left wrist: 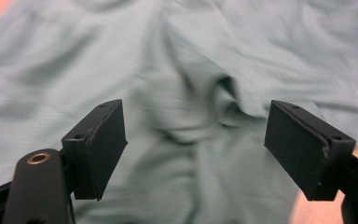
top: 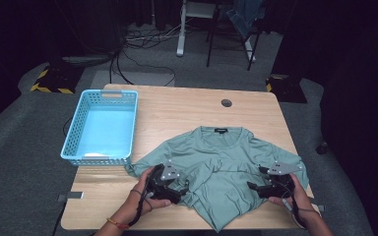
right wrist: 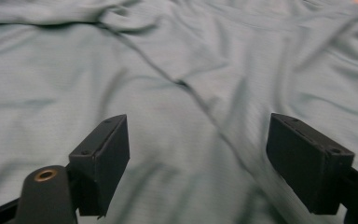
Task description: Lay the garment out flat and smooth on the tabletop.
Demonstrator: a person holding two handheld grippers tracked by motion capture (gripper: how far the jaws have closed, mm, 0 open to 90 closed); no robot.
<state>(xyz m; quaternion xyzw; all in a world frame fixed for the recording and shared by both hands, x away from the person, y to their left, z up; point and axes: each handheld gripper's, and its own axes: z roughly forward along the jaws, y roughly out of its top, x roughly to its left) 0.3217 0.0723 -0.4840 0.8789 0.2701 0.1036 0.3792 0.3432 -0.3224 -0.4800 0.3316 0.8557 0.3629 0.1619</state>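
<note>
Over the green shirt (top: 221, 162), both grippers gape empty

Light wooden table (top: 187, 105), rumpled green T-shirt (top: 226, 162) spread on it, blue basket (top: 81, 123) at left

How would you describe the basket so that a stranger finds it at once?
Start at the wooden table and look to its far left edge. There stands the light blue plastic basket, with perforated walls, left of the green T-shirt.

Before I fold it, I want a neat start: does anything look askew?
Yes. The green T-shirt lies crumpled, its lower part bunched into a point at the table's near edge. The blue basket sits square.
</note>
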